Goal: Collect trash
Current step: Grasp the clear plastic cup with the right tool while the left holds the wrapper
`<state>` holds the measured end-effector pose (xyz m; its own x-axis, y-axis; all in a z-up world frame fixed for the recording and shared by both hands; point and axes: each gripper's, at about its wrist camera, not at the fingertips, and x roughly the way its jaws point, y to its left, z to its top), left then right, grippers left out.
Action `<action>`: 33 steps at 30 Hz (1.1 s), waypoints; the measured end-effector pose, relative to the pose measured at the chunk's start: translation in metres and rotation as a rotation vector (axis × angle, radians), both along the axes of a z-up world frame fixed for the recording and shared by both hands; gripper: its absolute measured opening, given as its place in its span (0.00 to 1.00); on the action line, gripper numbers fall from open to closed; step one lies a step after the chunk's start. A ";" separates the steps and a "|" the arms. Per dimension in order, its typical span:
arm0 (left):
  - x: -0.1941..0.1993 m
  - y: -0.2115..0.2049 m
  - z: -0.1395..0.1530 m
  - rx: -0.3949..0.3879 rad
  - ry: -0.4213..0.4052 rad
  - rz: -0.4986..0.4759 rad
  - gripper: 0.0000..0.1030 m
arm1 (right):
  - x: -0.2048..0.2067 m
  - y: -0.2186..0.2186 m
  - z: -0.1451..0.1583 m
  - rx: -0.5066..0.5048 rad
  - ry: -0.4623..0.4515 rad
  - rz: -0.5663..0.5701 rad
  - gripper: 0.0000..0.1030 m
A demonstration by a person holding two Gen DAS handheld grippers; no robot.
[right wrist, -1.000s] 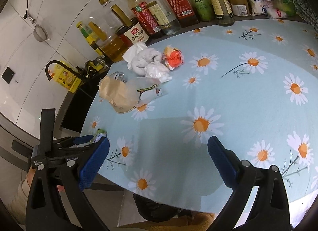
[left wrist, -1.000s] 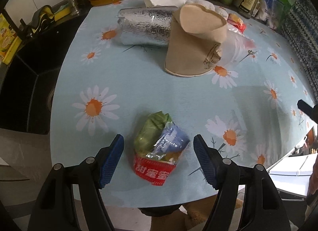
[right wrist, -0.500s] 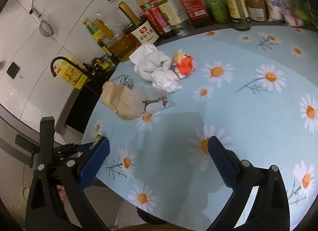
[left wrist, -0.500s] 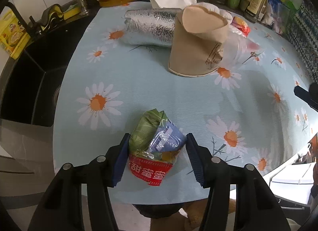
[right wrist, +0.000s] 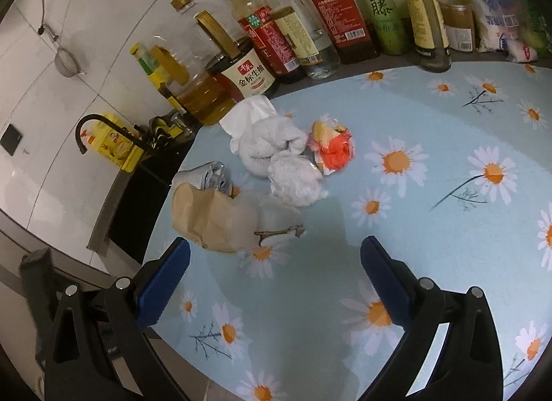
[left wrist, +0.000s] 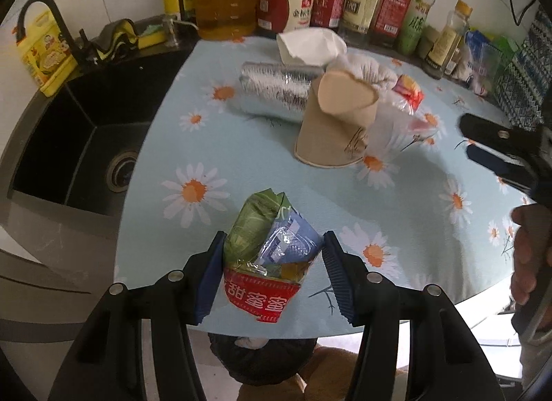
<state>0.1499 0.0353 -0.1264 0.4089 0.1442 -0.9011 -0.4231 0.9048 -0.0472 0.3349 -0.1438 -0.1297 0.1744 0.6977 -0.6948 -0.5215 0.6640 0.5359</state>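
Left gripper (left wrist: pixel 272 275): has just been closing; now clamped on the wrapper bundle (left wrist: pixel 267 256), clear of the daisy tablecloth (left wrist: pixel 414 214) for binning.
Right gripper (right wrist: pixel 274 283): jaws apart, empty, facing the paper cup (right wrist: pixel 214 220).

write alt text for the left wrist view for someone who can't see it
The left gripper is shut on a bundle of crumpled snack wrappers at the near edge of a daisy-print tablecloth. Behind it are an upturned, dented paper cup, a foil roll and tissues; a black sink lies left.
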 end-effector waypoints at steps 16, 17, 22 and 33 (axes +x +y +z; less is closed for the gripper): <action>-0.035 -0.012 0.024 -0.018 -0.036 0.078 0.52 | 0.013 0.056 -0.032 -0.121 0.022 -0.036 0.90; -0.036 -0.012 0.024 -0.016 -0.032 0.079 0.52 | 0.014 0.058 -0.037 -0.134 0.030 -0.038 0.88; -0.039 -0.011 0.023 -0.015 -0.023 0.082 0.52 | 0.016 0.058 -0.042 -0.113 0.038 -0.036 0.79; -0.033 -0.011 0.019 -0.031 -0.026 0.040 0.52 | 0.015 0.027 -0.031 -0.066 0.059 -0.057 0.79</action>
<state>0.1165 0.0245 -0.1078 0.4269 0.1329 -0.8945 -0.4576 0.8849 -0.0870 0.3495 -0.1172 -0.1602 0.1702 0.6400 -0.7493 -0.4505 0.7268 0.5185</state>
